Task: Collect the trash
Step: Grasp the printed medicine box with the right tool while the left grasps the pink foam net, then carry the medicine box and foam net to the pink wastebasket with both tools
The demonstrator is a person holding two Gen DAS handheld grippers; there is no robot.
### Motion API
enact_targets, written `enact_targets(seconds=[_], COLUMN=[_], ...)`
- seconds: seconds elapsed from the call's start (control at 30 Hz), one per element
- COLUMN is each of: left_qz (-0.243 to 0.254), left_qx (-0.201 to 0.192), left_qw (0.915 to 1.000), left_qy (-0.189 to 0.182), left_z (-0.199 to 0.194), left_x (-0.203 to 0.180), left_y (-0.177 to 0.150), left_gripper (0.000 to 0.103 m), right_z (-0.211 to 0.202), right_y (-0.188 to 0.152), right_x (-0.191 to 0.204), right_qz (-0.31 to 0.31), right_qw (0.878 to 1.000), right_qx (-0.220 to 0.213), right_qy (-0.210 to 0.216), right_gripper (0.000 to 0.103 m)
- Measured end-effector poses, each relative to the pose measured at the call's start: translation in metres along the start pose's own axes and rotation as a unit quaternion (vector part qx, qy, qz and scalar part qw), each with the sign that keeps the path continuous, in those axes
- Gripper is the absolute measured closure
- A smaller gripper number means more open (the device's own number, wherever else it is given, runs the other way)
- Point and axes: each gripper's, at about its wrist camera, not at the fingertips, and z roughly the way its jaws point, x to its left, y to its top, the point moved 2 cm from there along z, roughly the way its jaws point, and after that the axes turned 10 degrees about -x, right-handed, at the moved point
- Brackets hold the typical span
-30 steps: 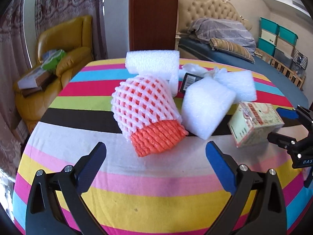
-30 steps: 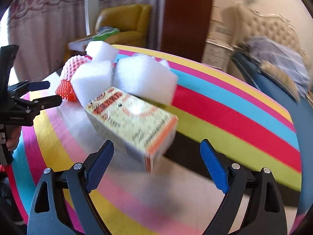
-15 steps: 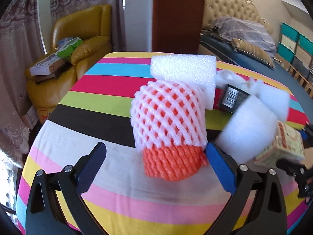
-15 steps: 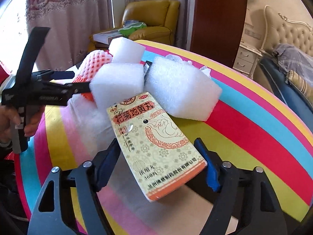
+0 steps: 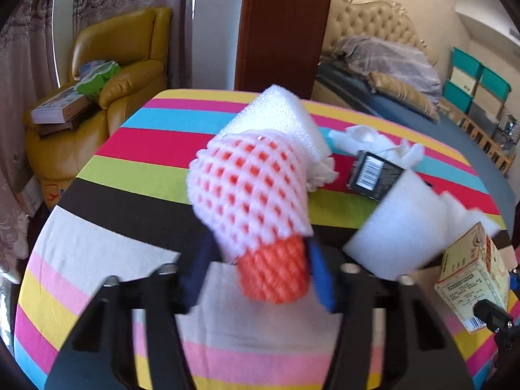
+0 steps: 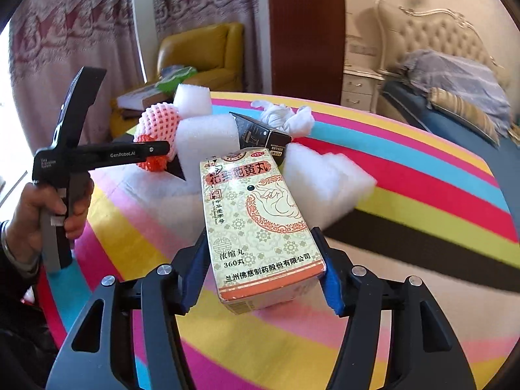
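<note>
In the left wrist view, the left gripper (image 5: 260, 279) sits low in the centre of the frame; its blue jaws have just been closing and now press on the orange lower end of a white-and-orange foam fruit net (image 5: 256, 195), which rises between them toward mid-frame. Just behind the net, touching its top, leans a white foam block (image 5: 279, 117). To the right lies a black carton with a barcode label (image 5: 373, 175), and beyond it a crumpled white tissue (image 5: 367, 136). A second white foam block (image 5: 396, 227) stands at the right of the frame, partly covering the black carton.

In the right wrist view, the right gripper (image 6: 260, 273) at lower centre has just been closing too, and its blue jaws are clamped on the sides of a cream and orange printed medicine box (image 6: 256, 224). Directly behind the box a third white foam piece (image 6: 325, 175) lies at mid-right. At the left edge a hand (image 6: 35, 217) grips the other tool's handle.

All of it lies on a round table with a rainbow-striped cloth (image 6: 422, 188). Farther off, a yellow leather armchair (image 5: 126, 61) at upper left holds a flat cardboard box (image 5: 58, 110) and a green packet (image 5: 97, 74). A bed with a tufted cream headboard (image 5: 373, 22) fills the upper right.
</note>
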Motion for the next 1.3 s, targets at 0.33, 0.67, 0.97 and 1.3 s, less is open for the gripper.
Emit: enact_targets(seconds=[0.33, 0.67, 0.97, 1.3], left_qz=[0.027, 0.065, 0.100, 0.127], left_qx=[-0.023, -0.027, -0.048, -0.067], left_qw=[0.9988, 0.9925, 0.9816, 0.9667], left_qy=[-0.035, -0.100, -0.156, -0.212], left_z=[-0.062, -0.116, -0.136, -0.150], left_x=[-0.005, -0.046, -0.099, -0.158], left_y=[-0.037, -0.074, -0.080, -0.075], left_gripper=[0.074, 0.074, 0.074, 0.074], right_z=[-0.048, -0.094, -0.113, -0.141], right_y=[-0.023, -0.041, -0.046, -0.048], right_x=[0.011, 0.011, -0.003, -0.021], right_qz=[0.034, 0.054, 0.080, 0.090], right_qw=[0.998, 0.994, 0.989, 0.978], right_qx=[-0.037, -0.065, -0.082, -0.109], right_qy=[-0.038, -0.067, -0.091, -0.153], right_gripper=[0.047, 0.047, 0.047, 0.047])
